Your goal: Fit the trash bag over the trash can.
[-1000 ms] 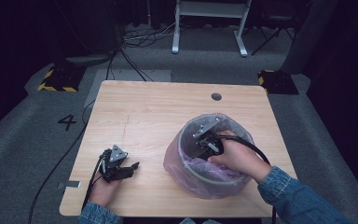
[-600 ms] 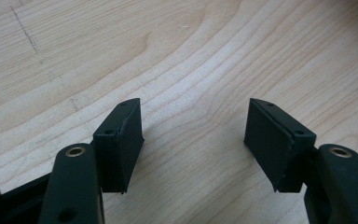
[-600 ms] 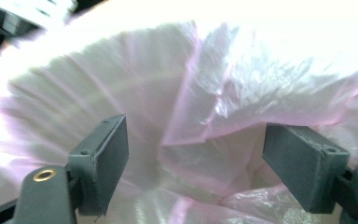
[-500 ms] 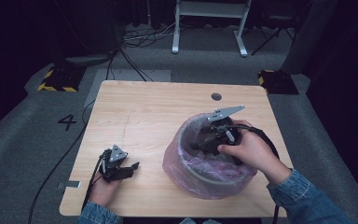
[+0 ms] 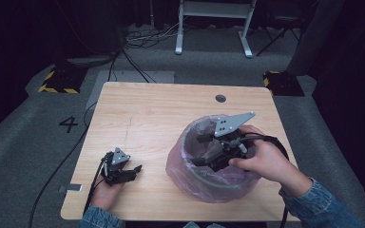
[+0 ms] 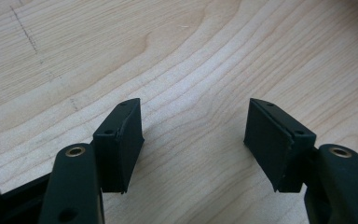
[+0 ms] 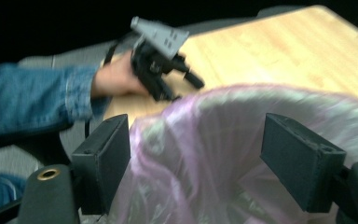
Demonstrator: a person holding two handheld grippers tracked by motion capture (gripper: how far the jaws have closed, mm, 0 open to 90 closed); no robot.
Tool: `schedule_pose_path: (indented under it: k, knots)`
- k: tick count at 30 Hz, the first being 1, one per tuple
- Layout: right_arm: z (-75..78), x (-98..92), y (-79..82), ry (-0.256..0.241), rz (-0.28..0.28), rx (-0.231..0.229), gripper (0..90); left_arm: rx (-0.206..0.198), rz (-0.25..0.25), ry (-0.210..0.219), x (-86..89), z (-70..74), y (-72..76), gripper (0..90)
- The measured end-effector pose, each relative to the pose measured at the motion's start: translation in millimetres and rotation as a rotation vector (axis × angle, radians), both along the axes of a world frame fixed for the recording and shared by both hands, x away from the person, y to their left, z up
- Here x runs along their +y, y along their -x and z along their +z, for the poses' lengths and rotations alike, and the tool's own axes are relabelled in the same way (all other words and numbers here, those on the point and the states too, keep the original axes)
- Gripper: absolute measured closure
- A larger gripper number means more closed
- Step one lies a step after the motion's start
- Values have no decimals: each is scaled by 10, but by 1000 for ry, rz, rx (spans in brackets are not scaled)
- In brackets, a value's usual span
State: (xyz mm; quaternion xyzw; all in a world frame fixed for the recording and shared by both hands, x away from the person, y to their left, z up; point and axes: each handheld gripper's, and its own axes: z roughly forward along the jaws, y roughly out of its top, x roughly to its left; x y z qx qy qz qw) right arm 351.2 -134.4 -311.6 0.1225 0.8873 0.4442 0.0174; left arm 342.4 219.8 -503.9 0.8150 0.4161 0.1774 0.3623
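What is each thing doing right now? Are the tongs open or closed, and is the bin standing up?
Left tongs: open, holding nothing, low over the bare table.
Right tongs: open, holding nothing, inside the top of the bin.
Bin: upright on the table.
Pink bag: lining the bin, folded over its rim, crinkled.
Table: flat, a small round hole near its far edge.

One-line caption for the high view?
Right gripper open inside the pink-lined bin; left gripper open on the wooden table.
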Motion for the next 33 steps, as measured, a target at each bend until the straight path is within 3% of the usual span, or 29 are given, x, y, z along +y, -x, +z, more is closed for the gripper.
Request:
schedule_pose_path:
  k: [4, 7, 12, 15, 26, 33]
  knots:
    - [-113, 63, -1, 75, 13, -27, 251, 0, -1, 1, 0, 0, 0, 368]
    - [-148, 53, -36, 88, 6, -11, 242, 0, -1, -1, 1, 0, -1, 367]
    - [-339, 74, -75, 211, 5, -13, 243, 0, 0, 0, 0, 0, 0, 367]
    - [-472, 110, -87, 235, 9, 23, 231, 0, 0, 0, 0, 0, 0, 368]
    - [-800, 210, -167, 384, 15, 20, 178, 0, 0, 0, 0, 0, 0, 367]
    - [-987, 227, -219, 462, -10, 46, 154, 0, 0, 1, 0, 0, 0, 367]
